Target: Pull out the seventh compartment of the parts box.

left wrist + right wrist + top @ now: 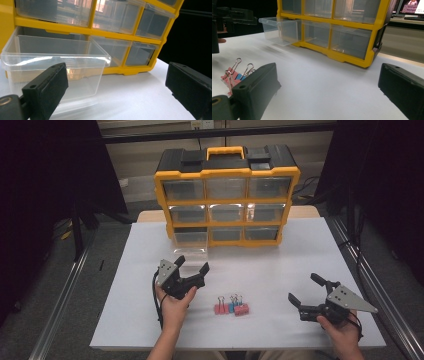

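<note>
Your left claw [192,265] is released, jaws spread wide, nothing between them, sitting on the white table [125,270] just in front of the pulled-out clear drawer [190,241]. That drawer is the bottom-left one of the yellow organizer [227,172], slid partway out toward you; in the left gripper view it looks empty [55,65] and sits close ahead of the left jaw, not touching it. The other eight drawers are pushed in. Your right claw [305,289] is also released, jaws wide apart, low over the table near its front right, angled toward the middle. The binder clips [232,306] lie in a small cluster on the table between your two hands, nearer the front edge, well apart from the drawer. Mostly pink with one blue in the group, wire handles sticking up. In the right gripper view the clips [235,72] sit just past the left jaw, partly hidden by it; can't tell the exact count from here. Neither claw touches the clips. Organizer stands upright at the back of the table, black top, yellow handle.
</note>
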A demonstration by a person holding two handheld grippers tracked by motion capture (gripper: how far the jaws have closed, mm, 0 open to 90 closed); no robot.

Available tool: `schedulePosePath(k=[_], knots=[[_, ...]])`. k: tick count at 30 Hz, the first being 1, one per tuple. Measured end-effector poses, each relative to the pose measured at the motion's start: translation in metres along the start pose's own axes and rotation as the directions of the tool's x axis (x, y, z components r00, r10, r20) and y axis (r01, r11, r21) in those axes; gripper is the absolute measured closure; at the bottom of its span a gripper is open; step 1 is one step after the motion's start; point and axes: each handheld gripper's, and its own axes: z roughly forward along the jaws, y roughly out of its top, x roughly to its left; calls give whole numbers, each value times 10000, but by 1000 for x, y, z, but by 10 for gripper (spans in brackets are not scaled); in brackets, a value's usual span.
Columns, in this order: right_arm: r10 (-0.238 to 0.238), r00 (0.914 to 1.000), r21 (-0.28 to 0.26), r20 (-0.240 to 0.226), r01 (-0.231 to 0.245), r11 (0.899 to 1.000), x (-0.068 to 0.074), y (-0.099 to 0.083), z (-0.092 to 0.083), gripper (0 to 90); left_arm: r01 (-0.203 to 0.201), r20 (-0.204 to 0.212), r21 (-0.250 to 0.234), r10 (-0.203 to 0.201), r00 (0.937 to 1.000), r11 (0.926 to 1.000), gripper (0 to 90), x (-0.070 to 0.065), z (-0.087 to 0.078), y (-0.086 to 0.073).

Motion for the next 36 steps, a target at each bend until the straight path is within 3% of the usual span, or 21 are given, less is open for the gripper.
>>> schedulePosePath(k=[1,2,4,9,12,14,18,20,22,27,31,32,36], knots=[[-18,10000,14,-25,18,10000,0,0,0,24,116,125,-77,-115,9999,9999,44,-1,0,0],[-19,10000,24,-4,19,10000,0,0,0,24,-160,199,69,159,9997,9998,44,0,-1,1],[-28,10000,9,14,28,10000,0,0,0,23,130,346,7,-130,9993,9999,45,-2,-1,0],[-19,10000,2,7,19,10000,0,0,0,23,-84,451,306,70,9990,9995,45,0,-4,0],[-31,10000,20,-1,31,10000,0,0,1,23,153,675,217,-167,9976,9996,45,-1,-4,0],[-25,10000,39,-17,25,10000,0,0,0,24,-102,637,274,84,9979,9996,46,-3,-5,0],[-29,10000,31,26,29,10000,0,0,0,24,-116,1025,532,61,9947,9985,46,-3,-6,1],[-1,10000,8,21,1,10000,0,0,0,23,51,988,530,-103,9951,9986,46,-5,-6,0],[-13,10000,15,10,13,10000,0,0,0,24,-219,1217,744,127,9925,9970,46,-5,-7,0],[8,10000,51,0,-8,10000,-1,0,1,23,-257,1436,894,126,9896,9957,46,-8,-9,-1],[-12,10000,29,-11,12,10000,0,0,1,23,-461,1858,1052,259,9822,9934,46,-8,-10,-2],[-21,10000,23,-9,21,10000,0,0,1,23,-365,1746,1101,169,9845,9933,46,-10,-10,-2],[-7,10000,30,72,6,10000,-1,0,1,23,-630,1832,1178,406,9822,9910,46,-12,-11,-2]])
